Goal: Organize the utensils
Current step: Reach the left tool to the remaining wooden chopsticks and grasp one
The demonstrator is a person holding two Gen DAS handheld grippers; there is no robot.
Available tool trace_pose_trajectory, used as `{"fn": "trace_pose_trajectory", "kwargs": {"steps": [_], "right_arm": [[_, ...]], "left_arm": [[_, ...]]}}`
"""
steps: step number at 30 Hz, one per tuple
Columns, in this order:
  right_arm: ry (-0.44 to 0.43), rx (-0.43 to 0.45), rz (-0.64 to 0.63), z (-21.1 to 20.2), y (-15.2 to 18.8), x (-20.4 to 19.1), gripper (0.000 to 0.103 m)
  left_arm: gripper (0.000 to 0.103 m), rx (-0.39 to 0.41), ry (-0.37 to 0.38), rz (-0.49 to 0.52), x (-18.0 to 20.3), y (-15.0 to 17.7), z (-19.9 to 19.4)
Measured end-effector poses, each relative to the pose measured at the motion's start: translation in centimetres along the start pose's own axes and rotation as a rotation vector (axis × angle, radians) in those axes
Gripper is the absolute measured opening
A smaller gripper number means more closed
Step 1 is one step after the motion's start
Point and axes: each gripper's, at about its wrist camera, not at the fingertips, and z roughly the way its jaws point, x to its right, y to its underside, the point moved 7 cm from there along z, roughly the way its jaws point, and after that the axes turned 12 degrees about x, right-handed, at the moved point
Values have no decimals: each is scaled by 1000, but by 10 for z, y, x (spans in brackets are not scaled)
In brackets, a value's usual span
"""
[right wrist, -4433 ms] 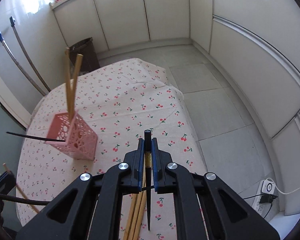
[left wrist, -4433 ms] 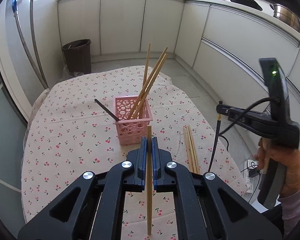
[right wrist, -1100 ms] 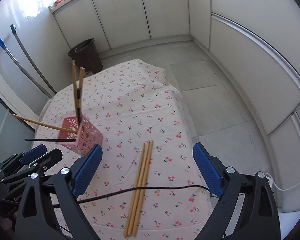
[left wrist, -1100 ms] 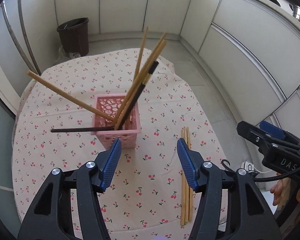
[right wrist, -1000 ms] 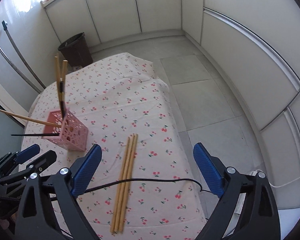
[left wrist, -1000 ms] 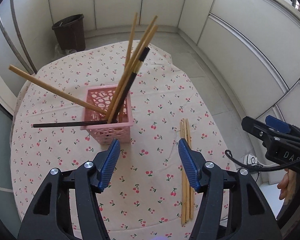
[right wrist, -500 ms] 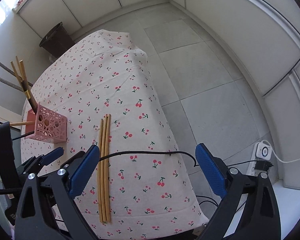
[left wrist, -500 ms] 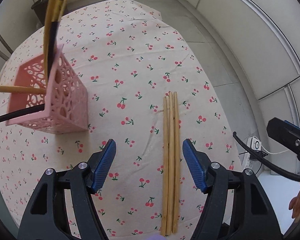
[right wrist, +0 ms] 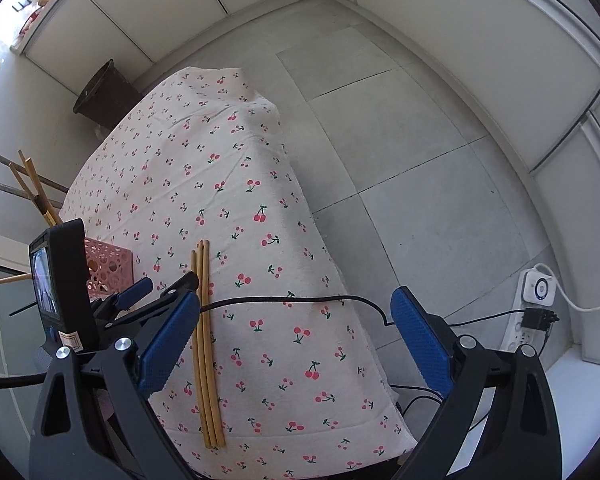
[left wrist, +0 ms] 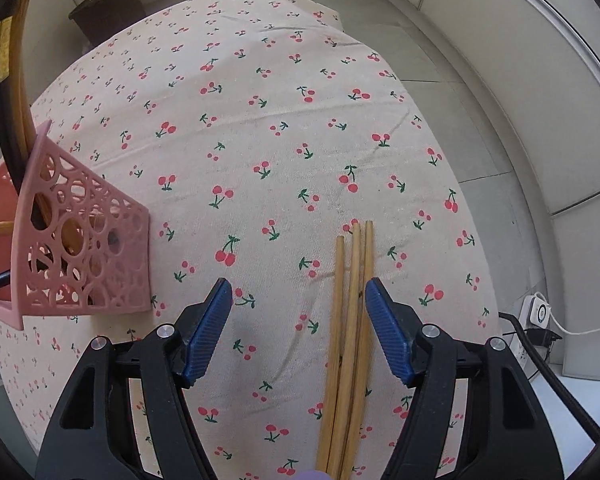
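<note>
A cherry-print cloth [left wrist: 260, 128] covers the table. Both claws were clamped on a chopstick earlier; now the left gripper [left wrist: 298, 330] and the right gripper [right wrist: 294, 338] gape wide and hold nothing. The left has dropped close over the three loose chopsticks [left wrist: 350, 320], its right pad beside them. The basket [left wrist: 80, 248], now fuller, sits at far left.

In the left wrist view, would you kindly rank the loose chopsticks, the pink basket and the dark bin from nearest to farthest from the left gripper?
1. Loose chopsticks, between the open left gripper's jaws, right side.
2. Pink basket, left.
3. Dark bin, on the floor beyond the table, upper left.
</note>
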Motion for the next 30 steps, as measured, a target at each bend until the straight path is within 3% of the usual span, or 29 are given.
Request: {"fn": "trace_pose_trajectory", "kwargs": {"steps": [5,10,19,22,27,30], "right_arm": [[2,-6,20,3,-2,7,93],[1,-12,15,6,-2,8,93],[7,-15,14,8,-2,9,93],[11,-19,16,9,-1,10,93],[12,-13,23,11,-1,12,93],[12,-14,36,15,-2,13,93]], "left_arm": [[64,28,-34,20,1,-10,2],[54,21,-62,50,3,-17,11],[39,-20,27,30,5,-19,23],[35,-23,52,68,7,-20,23],[10,-15,99,102,20,-18,21],[5,4,105,116,27,-15,18]]}}
